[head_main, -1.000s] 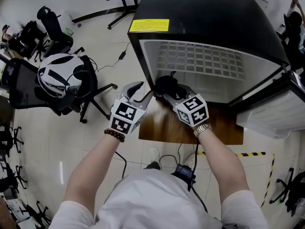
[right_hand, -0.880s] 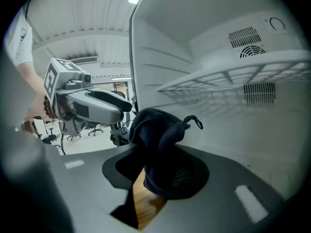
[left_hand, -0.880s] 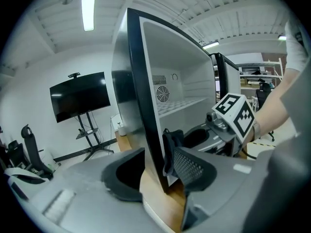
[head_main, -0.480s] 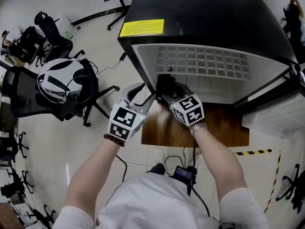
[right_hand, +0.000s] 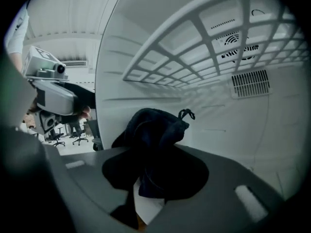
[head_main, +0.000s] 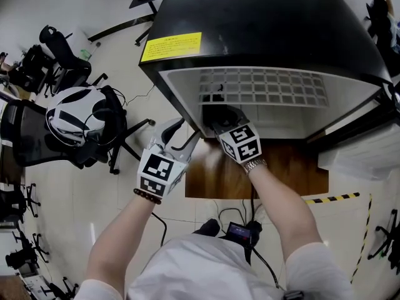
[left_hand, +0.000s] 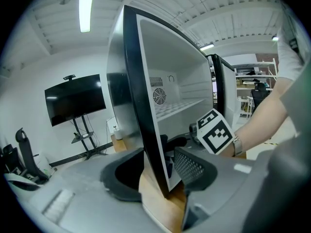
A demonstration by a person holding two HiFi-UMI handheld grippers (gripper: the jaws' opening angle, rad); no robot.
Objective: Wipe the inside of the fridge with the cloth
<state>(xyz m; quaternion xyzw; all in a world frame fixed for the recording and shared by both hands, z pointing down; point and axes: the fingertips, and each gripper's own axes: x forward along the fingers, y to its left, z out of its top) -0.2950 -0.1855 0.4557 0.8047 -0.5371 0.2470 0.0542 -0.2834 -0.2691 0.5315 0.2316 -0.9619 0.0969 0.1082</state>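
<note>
The right gripper (right_hand: 155,174) is clamped on the bunched dark fabric cloth (right_hand: 155,135), which bulges up out of the jaws with a little loop sticking out on top. In the head view that gripper (head_main: 219,120) is just inside the mouth of the black box-shaped fridge (head_main: 262,24), holding the cloth (head_main: 220,112) low by the left inner wall and under the white wire grid shelf (head_main: 262,86).

Over to the left gripper (left_hand: 155,171): its jaws stand apart, one either side of the front edge of the fridge's (left_hand: 141,106) left wall. Neither pad is clearly pressing on it. From above, this gripper (head_main: 184,130) sits at the front left corner of the cabinet. That wall stands between the two grippers.

Around the cloth it's white liner on all sides, with the shelf (right_hand: 209,38) overhead. On the back wall there is one round fan grille (right_hand: 233,40) and one slotted rectangular vent (right_hand: 250,83).

The fridge stands on a brown wooden tabletop (head_main: 281,167), and a yellow rectangular label (head_main: 170,45) sits on its black top.

On the tiled floor to the left are two black office chairs, one bare (head_main: 62,42) and one carrying a white-and-black headset (head_main: 78,114). Smaller chairs show at the picture's edge, too small to count. A strip of yellow-and-black floor tape (head_main: 331,199) runs on the right. The left gripper view also catches one black television on a stand (left_hand: 75,98).

The count: two grippers, one cloth, one shelf, two vents.
</note>
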